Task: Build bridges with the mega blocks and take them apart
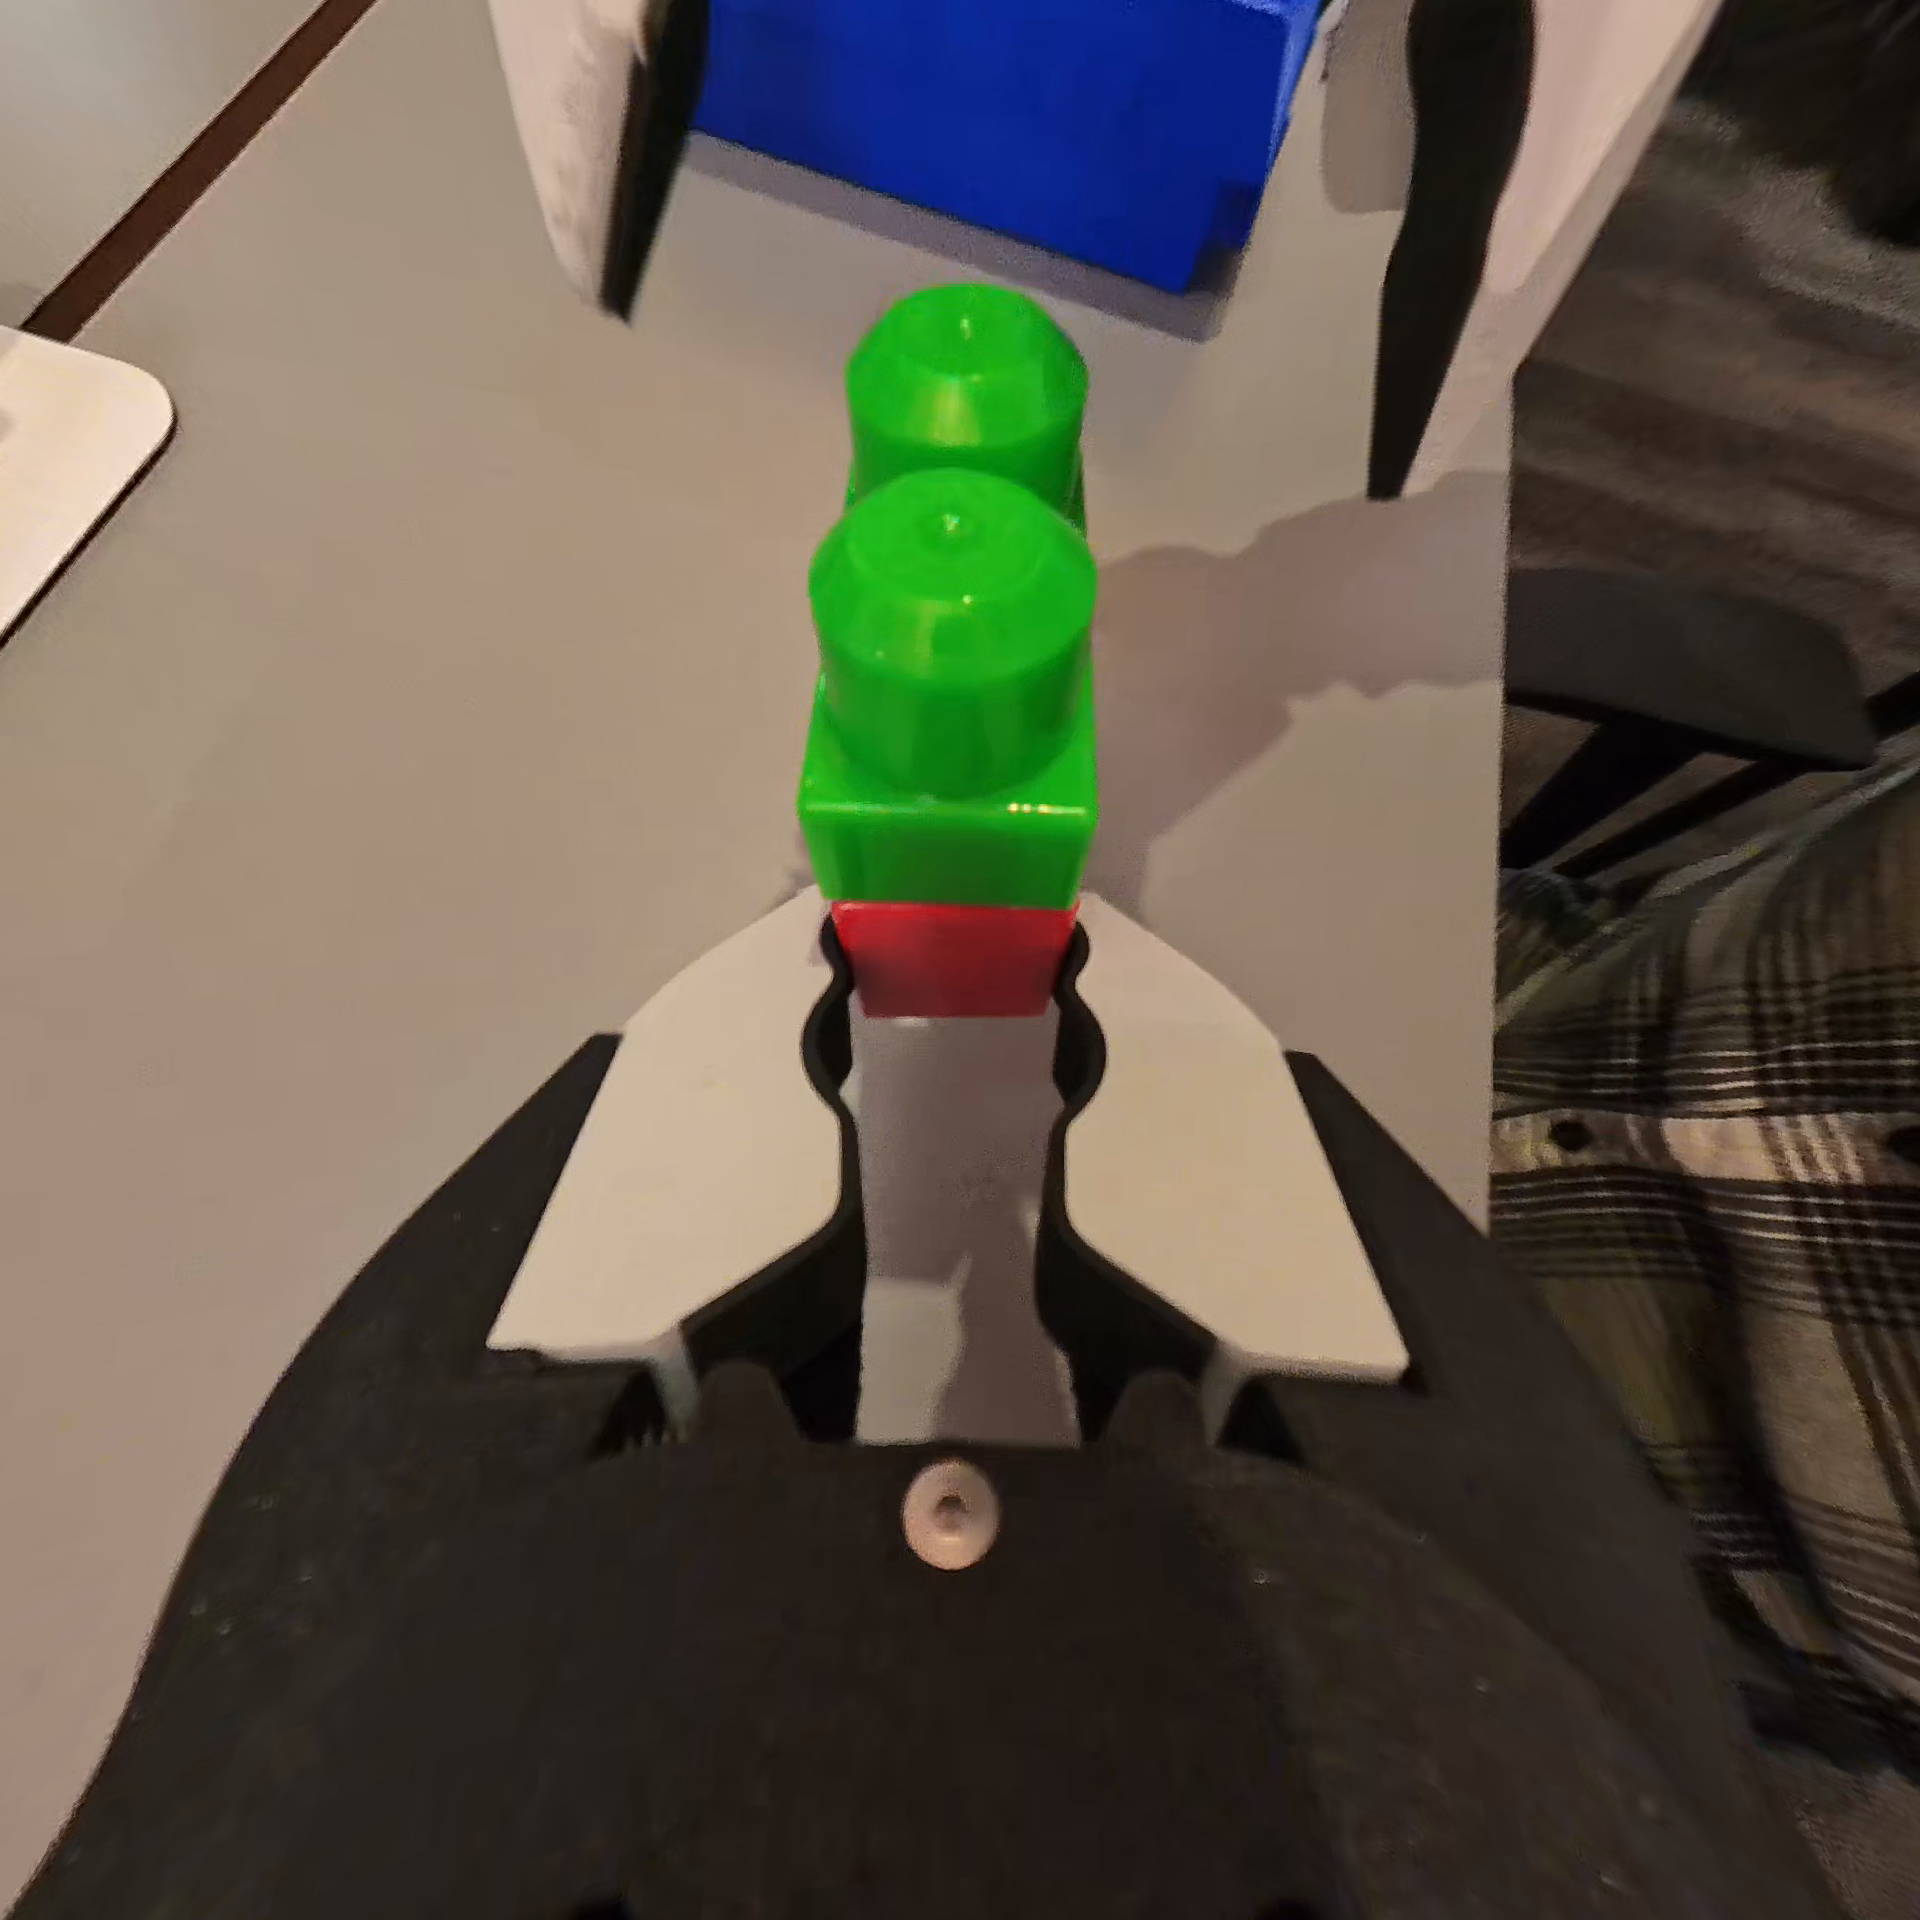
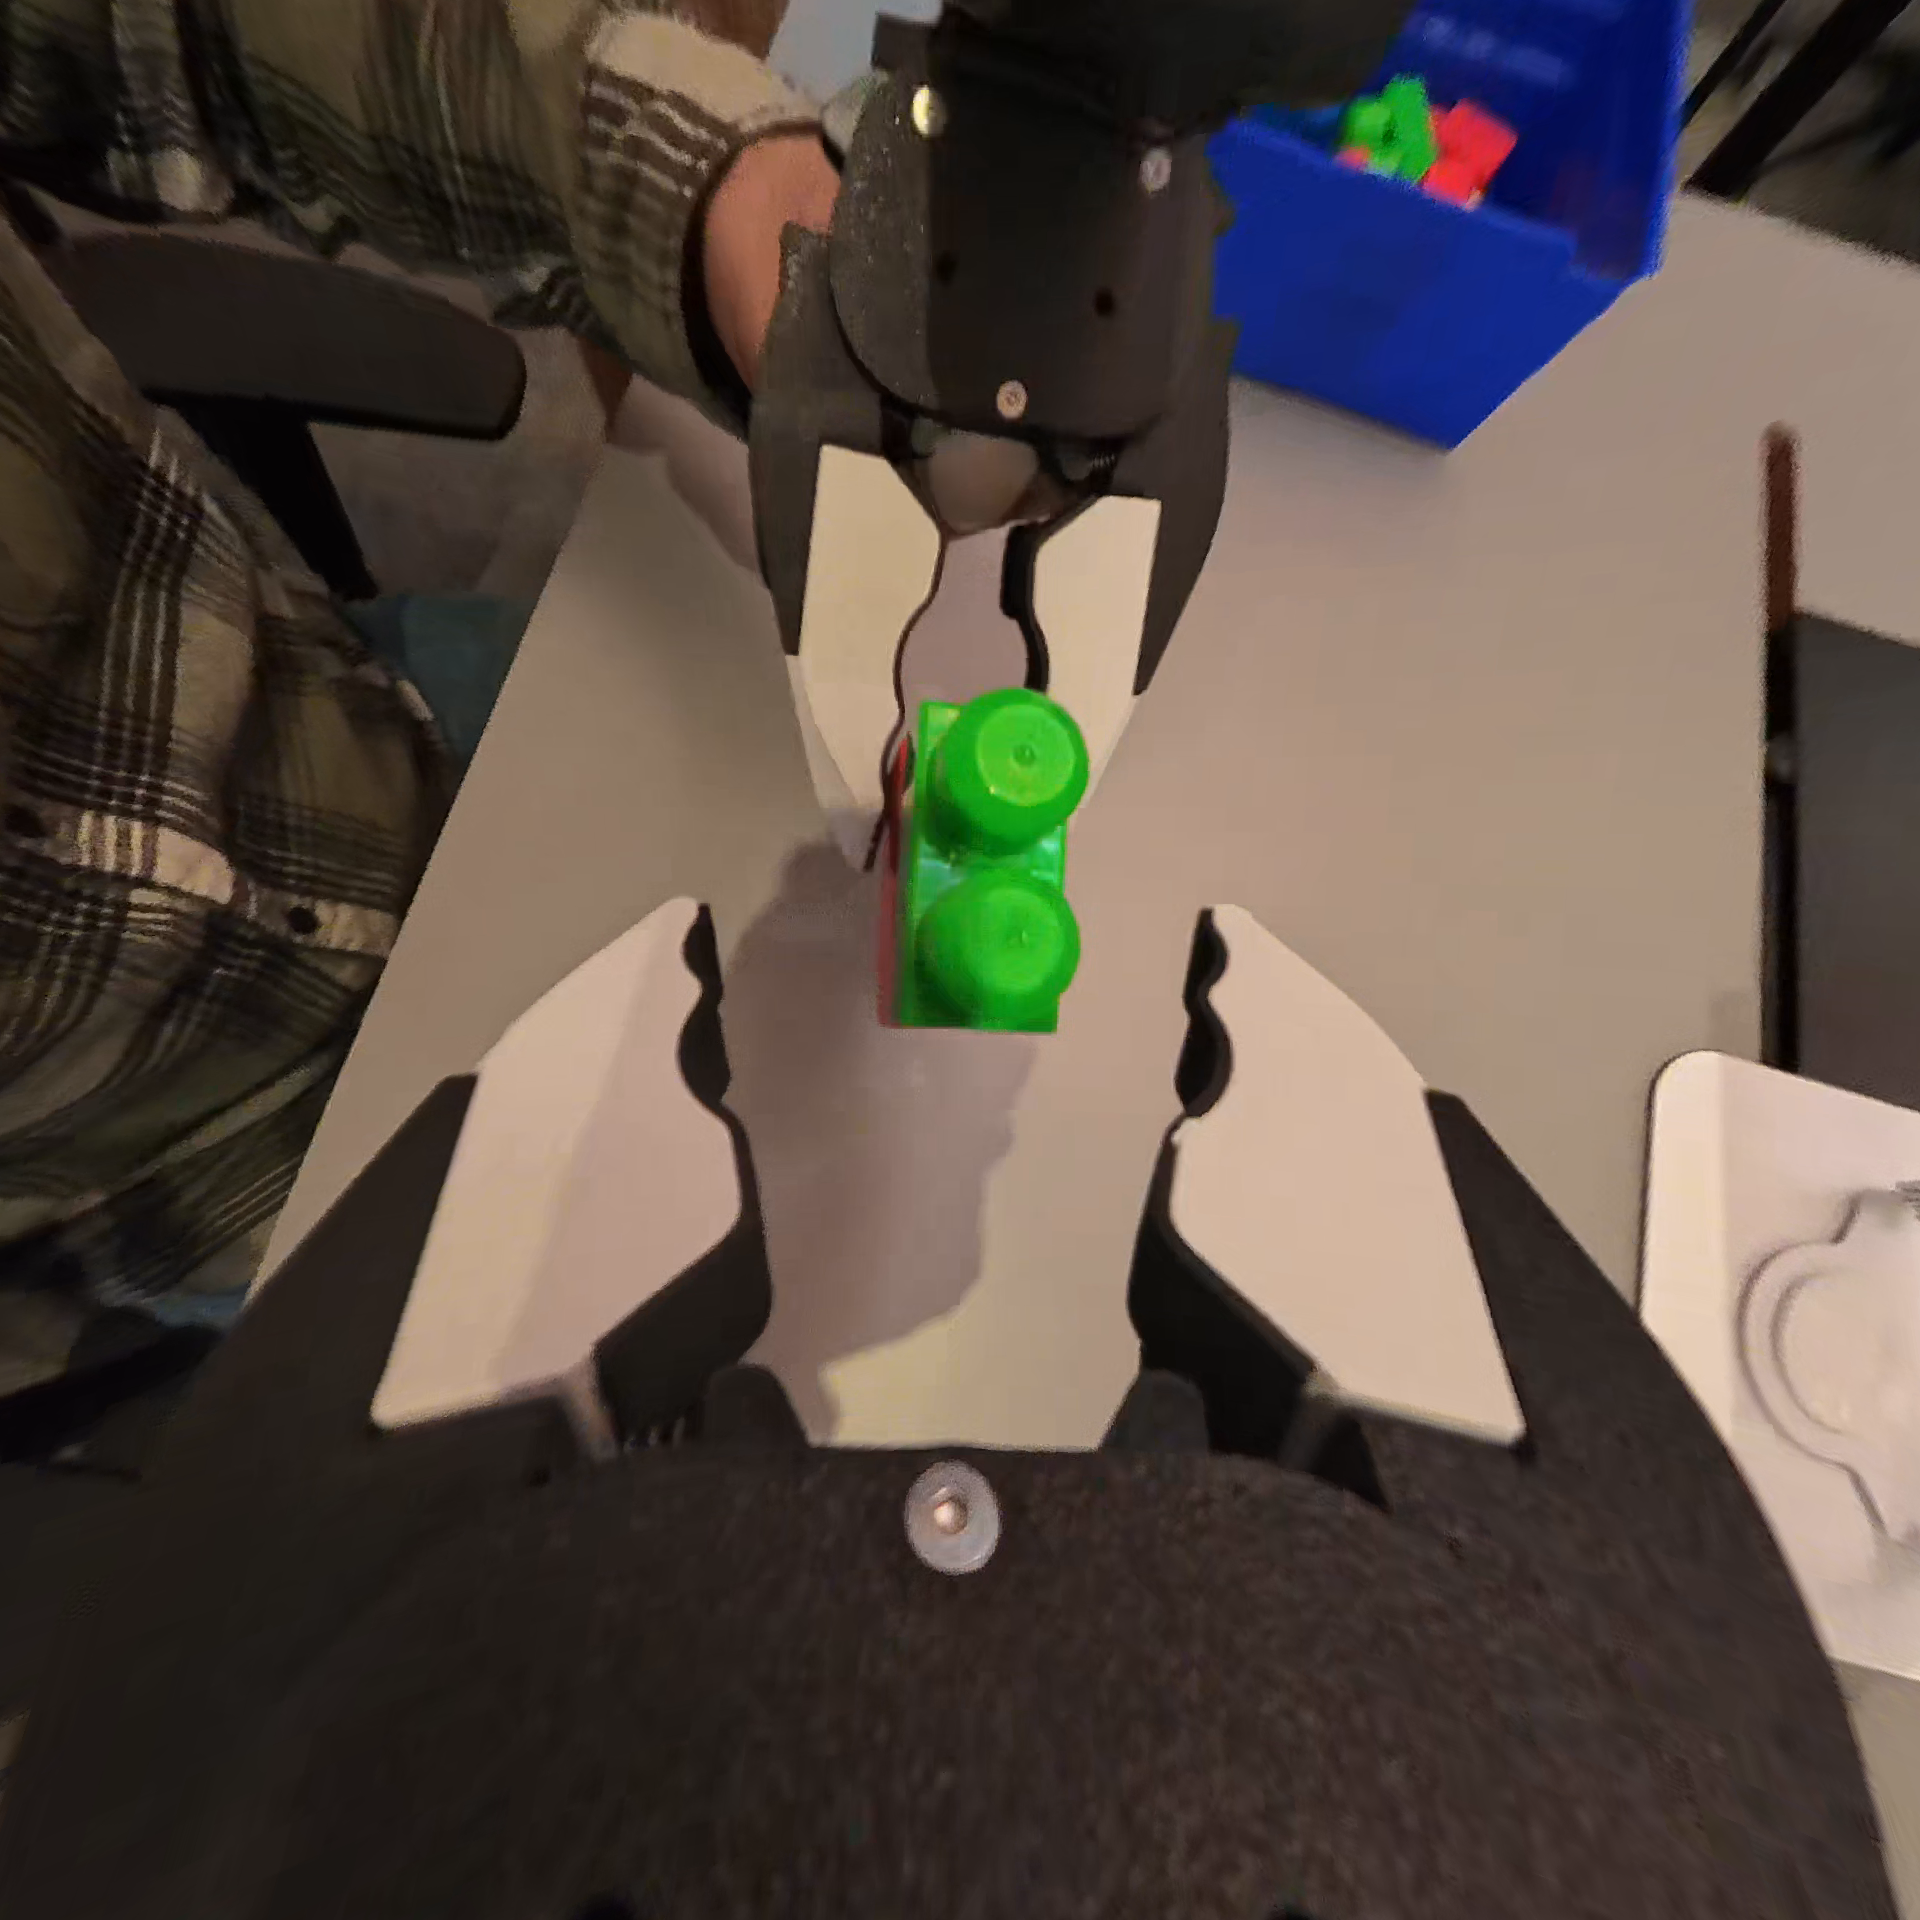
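Your left gripper (image 1: pixel 956 961) is clamped on a red block (image 1: pixel 951 956), its two fingertips pressing the block's sides. A green block (image 1: pixel 951 727) with two round studs sits locked on top of the red one and reaches forward past the fingertips. You hold the pair up above the grey desk (image 1: pixel 416 779), not resting on it.

From the right wrist view, the same green block (image 2: pixel 982 873) hangs between the two grippers, with only a thin edge of the red block (image 2: pixel 889 935) showing along its side. Your right gripper (image 2: pixel 951 997) stands wide apart and holds nothing; the stacked blocks lie just ahead of its fingertips, untouched by either one.

A blue bin (image 2: pixel 1455 270) sits farther back on the desk with more green and red blocks inside it. A white tray (image 2: pixel 1787 1299) lies on the desk at the right of that view. Your plaid sleeve (image 2: pixel 208 831) fills the left side.
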A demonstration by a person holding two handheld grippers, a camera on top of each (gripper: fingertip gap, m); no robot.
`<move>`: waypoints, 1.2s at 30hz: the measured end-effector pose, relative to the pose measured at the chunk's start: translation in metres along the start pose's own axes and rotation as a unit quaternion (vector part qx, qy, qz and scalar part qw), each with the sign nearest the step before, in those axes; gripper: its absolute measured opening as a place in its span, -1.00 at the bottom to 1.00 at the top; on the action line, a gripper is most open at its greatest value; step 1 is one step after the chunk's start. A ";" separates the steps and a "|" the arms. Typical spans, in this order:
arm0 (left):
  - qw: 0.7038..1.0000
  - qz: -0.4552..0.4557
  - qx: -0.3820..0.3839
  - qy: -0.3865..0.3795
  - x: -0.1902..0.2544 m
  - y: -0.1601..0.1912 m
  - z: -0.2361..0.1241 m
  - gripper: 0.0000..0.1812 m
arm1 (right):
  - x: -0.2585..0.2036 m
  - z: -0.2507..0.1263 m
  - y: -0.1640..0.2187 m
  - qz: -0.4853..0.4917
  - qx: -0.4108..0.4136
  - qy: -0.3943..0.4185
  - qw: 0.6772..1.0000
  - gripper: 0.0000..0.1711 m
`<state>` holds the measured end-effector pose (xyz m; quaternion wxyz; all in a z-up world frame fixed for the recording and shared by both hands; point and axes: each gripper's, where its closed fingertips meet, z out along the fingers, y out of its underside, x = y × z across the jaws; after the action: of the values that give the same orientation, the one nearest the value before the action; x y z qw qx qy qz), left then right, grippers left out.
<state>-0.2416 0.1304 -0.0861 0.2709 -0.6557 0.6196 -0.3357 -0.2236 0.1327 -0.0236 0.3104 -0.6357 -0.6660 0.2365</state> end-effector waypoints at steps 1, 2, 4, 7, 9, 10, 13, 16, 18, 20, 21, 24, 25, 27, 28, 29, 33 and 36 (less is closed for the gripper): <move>1.000 0.003 -0.007 -0.008 -0.001 0.001 0.002 -0.61 | 0.000 0.004 0.002 0.004 -0.019 -0.006 1.000 -0.06; 1.000 0.007 -0.012 -0.015 -0.002 0.003 0.005 -0.60 | 0.000 0.007 0.005 0.007 -0.038 -0.014 0.999 -0.11; 0.999 0.012 -0.022 -0.021 -0.003 0.006 0.011 -0.60 | -0.002 0.014 0.010 0.021 -0.061 -0.032 0.997 -0.20; 0.999 0.020 -0.034 -0.026 -0.003 0.012 0.020 -0.60 | -0.002 0.020 0.018 0.036 -0.078 -0.045 0.995 -0.36; 0.999 0.021 -0.036 -0.024 -0.003 0.014 0.024 -0.60 | -0.003 0.021 0.023 0.046 -0.079 -0.052 0.994 -0.43; 0.999 0.022 -0.037 -0.022 -0.003 0.016 0.026 -0.60 | -0.003 0.021 0.026 0.050 -0.084 -0.053 0.994 -0.46; 0.999 0.022 -0.036 -0.019 -0.003 0.017 0.031 -0.60 | -0.003 0.022 0.032 0.059 -0.100 -0.053 0.992 -0.49; 1.000 0.022 -0.012 -0.008 -0.001 0.009 0.032 -0.60 | -0.007 0.029 0.039 0.061 -0.123 -0.070 0.988 -0.57; 1.000 0.023 -0.007 -0.006 -0.001 0.006 0.034 -0.60 | -0.006 0.031 0.044 0.054 -0.140 -0.068 0.986 -0.60; 1.000 0.021 -0.005 -0.003 -0.001 0.008 0.040 -0.60 | -0.007 0.032 0.052 0.045 -0.167 -0.063 0.983 -0.60; 1.000 0.020 -0.007 0.000 -0.001 0.010 0.044 -0.60 | -0.007 0.034 0.056 0.046 -0.176 -0.062 0.981 -0.60; 1.000 -0.003 -0.018 0.016 -0.001 0.017 0.057 -0.60 | -0.010 0.039 0.072 0.061 -0.190 -0.063 0.978 -0.60; 1.000 -0.013 -0.016 0.021 -0.001 0.019 0.060 -0.59 | -0.010 0.041 0.078 0.067 -0.191 -0.061 0.977 -0.60; 0.999 -0.027 -0.008 0.020 -0.005 0.023 0.063 -0.56 | -0.008 0.042 0.095 0.079 -0.203 -0.050 0.975 -0.60; 0.999 -0.036 -0.005 0.017 -0.008 0.027 0.062 -0.54 | -0.004 0.041 0.107 0.083 -0.218 -0.037 0.972 -0.60; 0.999 -0.047 0.001 0.019 -0.010 0.030 0.059 -0.56 | 0.000 0.041 0.122 0.091 -0.241 -0.027 0.966 -0.60; 0.993 -0.093 0.070 0.020 -0.016 0.026 0.022 -0.61 | 0.001 0.047 0.163 0.126 -0.284 -0.028 0.950 -0.60; 0.985 -0.107 0.131 0.013 -0.016 0.017 -0.014 -0.73 | 0.001 0.048 0.164 0.143 -0.270 -0.028 0.952 -0.60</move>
<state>-0.2631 0.1460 -0.0921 0.3087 -0.6730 0.4998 -0.4494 -0.1427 0.1505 -0.1732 0.0714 -0.7774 -0.6157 0.1071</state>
